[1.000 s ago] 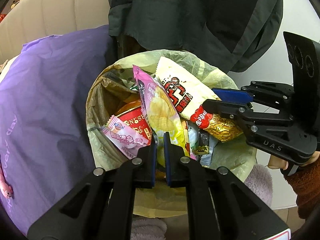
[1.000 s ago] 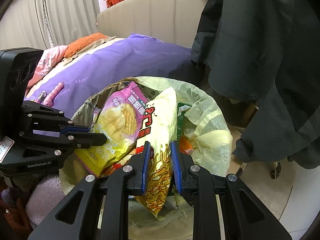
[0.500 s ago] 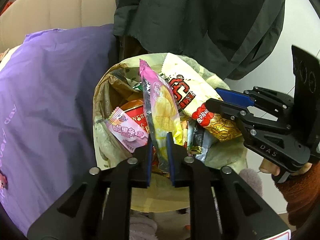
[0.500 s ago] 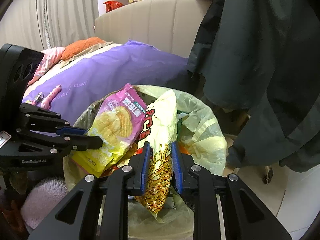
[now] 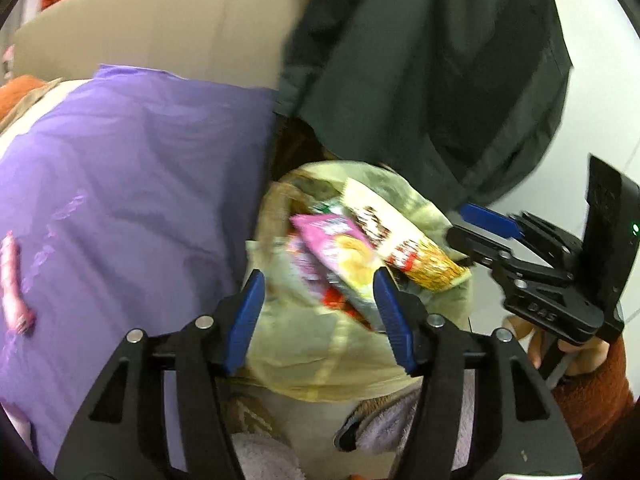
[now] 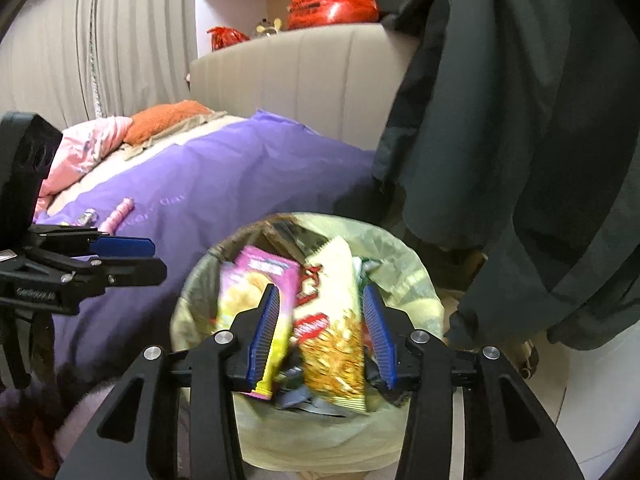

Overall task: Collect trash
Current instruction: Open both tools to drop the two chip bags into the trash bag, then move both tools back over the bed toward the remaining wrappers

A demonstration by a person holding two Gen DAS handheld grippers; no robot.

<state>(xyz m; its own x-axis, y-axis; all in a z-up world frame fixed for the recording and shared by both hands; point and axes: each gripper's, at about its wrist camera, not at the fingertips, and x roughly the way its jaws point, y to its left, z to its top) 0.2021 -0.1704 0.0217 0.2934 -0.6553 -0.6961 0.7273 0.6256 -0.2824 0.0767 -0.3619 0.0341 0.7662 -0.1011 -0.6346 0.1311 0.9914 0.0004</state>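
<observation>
A trash bin lined with a pale yellow bag (image 5: 320,352) (image 6: 404,280) stands by the bed. A pink-and-yellow chip packet (image 5: 344,256) (image 6: 256,292) and a white, red and gold snack packet (image 5: 404,248) (image 6: 332,320) lie on top of the other wrappers in it. My left gripper (image 5: 320,312) is open and empty just above the bin's near rim. My right gripper (image 6: 326,332) is open and empty over the bin, with both packets showing loose between its jaws. Each gripper shows in the other's view: the right one (image 5: 480,232), the left one (image 6: 132,256).
A bed with a purple cover (image 5: 120,200) (image 6: 224,184) is left of the bin. A dark jacket (image 5: 420,60) (image 6: 520,140) hangs over the bin's far side. A beige headboard (image 6: 304,80) stands behind. A small pink object (image 5: 14,280) lies on the cover.
Both grippers opened and let go of their packets, which now lie in the bin. Both grippers drew back and up from the bin.
</observation>
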